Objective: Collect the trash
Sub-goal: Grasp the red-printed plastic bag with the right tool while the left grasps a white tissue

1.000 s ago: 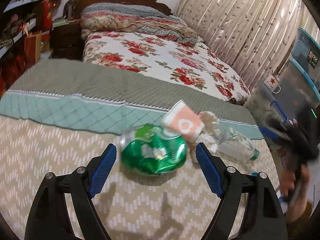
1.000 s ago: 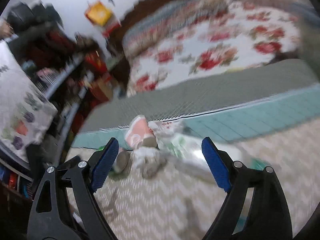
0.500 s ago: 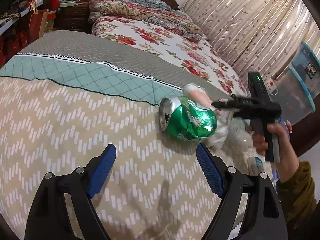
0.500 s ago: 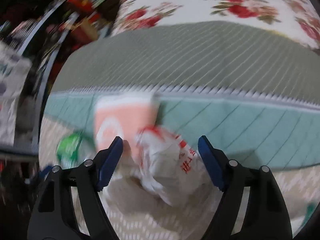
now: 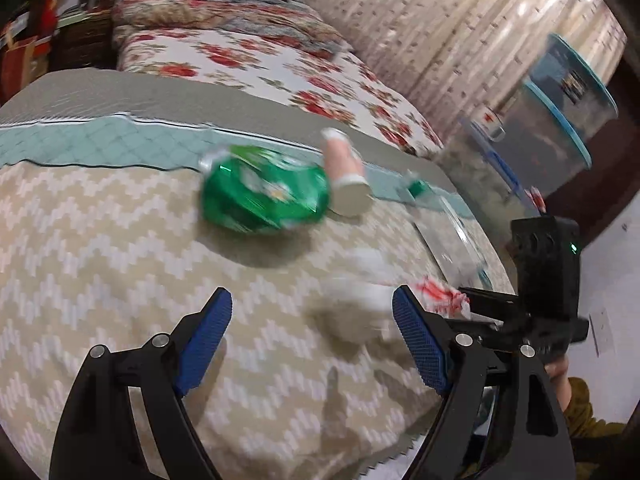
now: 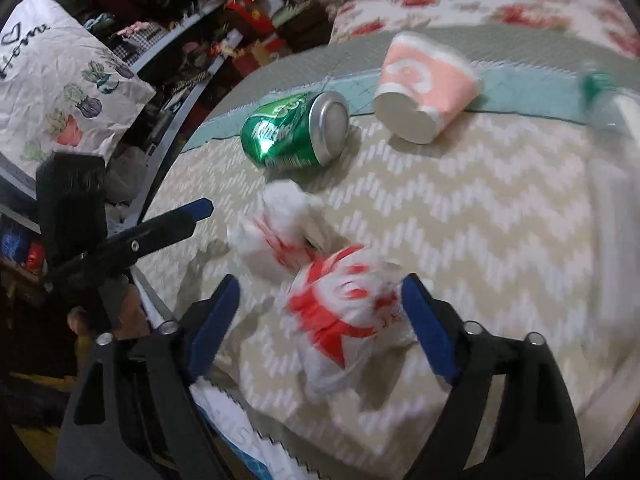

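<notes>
right wrist view: right gripper (image 6: 320, 312) opening around crumpled bag (image 6: 344, 312); green can (image 6: 296, 132), cup (image 6: 428, 88) beyond.

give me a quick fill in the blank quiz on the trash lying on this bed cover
1. The soda can lying on its side is ____ in colour.
2. The pink paper cup lies beside the can, tipped on its ____.
3. Between the fingers of the right gripper sits a crumpled white and ____ plastic bag.
4. The zigzag cover has a ____ band behind the can.

Missing words: green; side; red; teal
</notes>
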`<state>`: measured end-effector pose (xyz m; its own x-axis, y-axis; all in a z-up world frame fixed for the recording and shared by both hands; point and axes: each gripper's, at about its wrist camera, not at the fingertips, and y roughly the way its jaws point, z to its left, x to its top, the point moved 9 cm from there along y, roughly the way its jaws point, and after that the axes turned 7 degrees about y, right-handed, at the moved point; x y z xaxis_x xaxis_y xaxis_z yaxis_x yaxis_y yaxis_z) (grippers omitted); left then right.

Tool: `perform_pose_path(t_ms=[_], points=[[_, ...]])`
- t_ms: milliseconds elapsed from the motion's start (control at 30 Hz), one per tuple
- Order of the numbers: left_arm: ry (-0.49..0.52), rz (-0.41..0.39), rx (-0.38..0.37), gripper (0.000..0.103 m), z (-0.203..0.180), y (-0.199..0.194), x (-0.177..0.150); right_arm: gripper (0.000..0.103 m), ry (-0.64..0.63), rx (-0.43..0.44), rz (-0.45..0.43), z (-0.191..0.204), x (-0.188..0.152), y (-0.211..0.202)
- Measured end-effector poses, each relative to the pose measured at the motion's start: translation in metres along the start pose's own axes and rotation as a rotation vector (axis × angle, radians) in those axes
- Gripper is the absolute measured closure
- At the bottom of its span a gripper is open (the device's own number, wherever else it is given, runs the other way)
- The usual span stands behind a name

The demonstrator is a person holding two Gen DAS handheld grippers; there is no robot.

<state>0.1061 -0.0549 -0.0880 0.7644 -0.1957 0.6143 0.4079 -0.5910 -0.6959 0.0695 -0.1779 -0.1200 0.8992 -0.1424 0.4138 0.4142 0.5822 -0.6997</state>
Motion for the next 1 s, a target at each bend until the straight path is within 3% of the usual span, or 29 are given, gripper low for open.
perform_pose_path(t_ms=[167,400,533,767,833,900,933,967,1000], points=[[0.067,0.036,-0.018,0.024,-0.026,0.015,-0.001,0.015,-0.035,-0.077,-0.099,-0.009,-0.030,-0.031],[0.025,0.043,0.083,0.023,-0.006,0.027,0.012,0.015,-0.009,-0.116,-0.192,-0.018,-0.036,-0.060],[-0.054,0.074,0.052,0.023,0.005,0.034,0.011,0.015,-0.024,-0.148,-0.216,-0.017,-0.032,-0.058],[-0.033,0.125,0.077,0.025,-0.002,0.054,0.006,0.015,-0.043,-0.175,-0.218,-0.010,-0.014,-0.032],[-0.022,0.131,0.088,0.031,-0.005,0.058,0.004,0.015,-0.045,-0.177,-0.212,-0.008,-0.009,-0.025],[-0.030,0.151,0.083,0.047,-0.004,0.064,-0.001,0.015,-0.052,-0.180,-0.205,-0.006,-0.007,-0.017],[-0.038,0.161,0.075,0.054,-0.004,0.067,-0.003,0.022,-0.057,-0.185,-0.200,-0.005,-0.006,-0.013],[-0.045,0.168,0.069,0.061,-0.003,0.069,-0.005,0.051,-0.060,-0.184,-0.186,-0.004,-0.007,-0.008],[-0.042,0.158,0.073,0.069,-0.002,0.068,-0.005,0.065,-0.059,-0.179,-0.165,-0.004,-0.008,-0.003]])
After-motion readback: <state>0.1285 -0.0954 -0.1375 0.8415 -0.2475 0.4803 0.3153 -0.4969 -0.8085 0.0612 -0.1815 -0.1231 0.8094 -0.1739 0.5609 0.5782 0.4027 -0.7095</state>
